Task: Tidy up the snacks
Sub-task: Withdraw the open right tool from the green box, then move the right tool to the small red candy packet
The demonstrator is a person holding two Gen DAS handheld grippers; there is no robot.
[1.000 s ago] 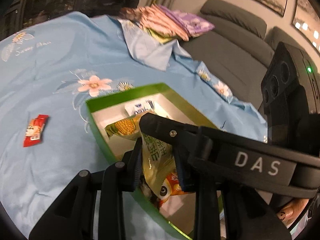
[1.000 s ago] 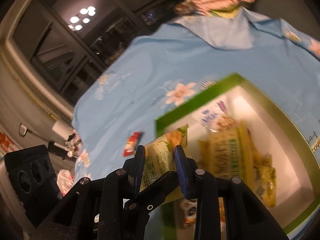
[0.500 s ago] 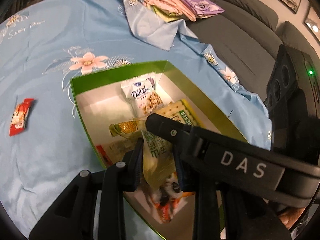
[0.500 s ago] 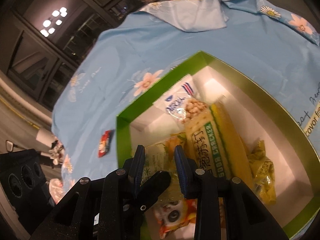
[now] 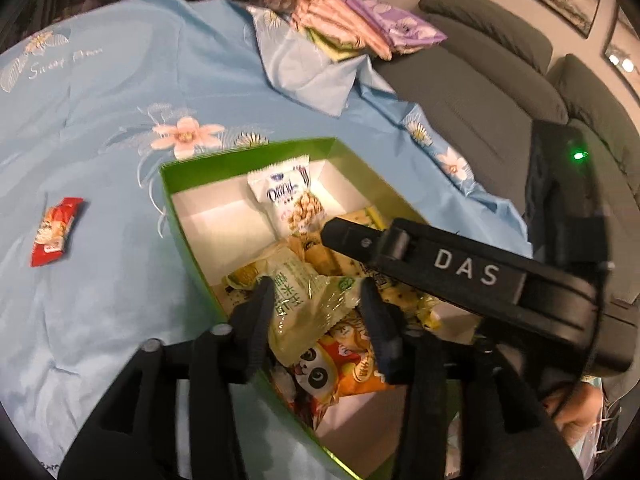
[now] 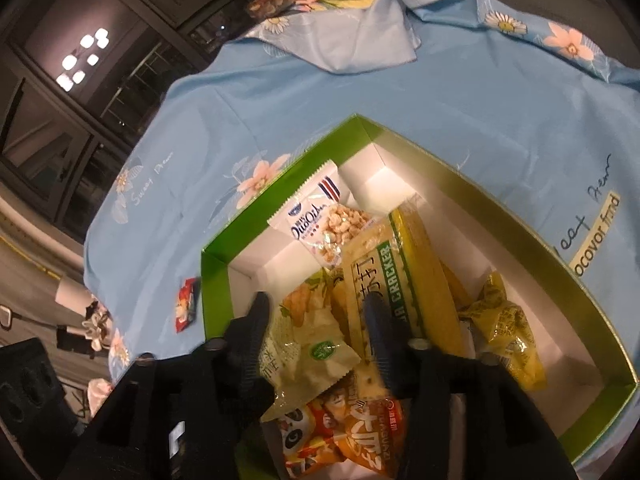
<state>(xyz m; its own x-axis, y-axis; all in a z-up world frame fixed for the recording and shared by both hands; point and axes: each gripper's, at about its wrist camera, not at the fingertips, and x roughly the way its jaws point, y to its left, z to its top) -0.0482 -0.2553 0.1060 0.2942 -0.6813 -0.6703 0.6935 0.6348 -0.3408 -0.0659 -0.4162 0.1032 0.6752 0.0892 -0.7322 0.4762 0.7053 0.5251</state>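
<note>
Left wrist view: the left hand-held gripper tilts steeply down over the green box, its jaws opening, with the pale green snack packet lying loose between them on the pile inside. The packet's long axis runs away from the jaws toward the box's far corner. The right hand-held gripper crosses from the right, just beyond the left one. In the right wrist view its jaws are also opening, astride the same packet. A long cracker pack lies lengthwise ahead and right. Left of the box, a red packet sits on the blue cloth.
</note>
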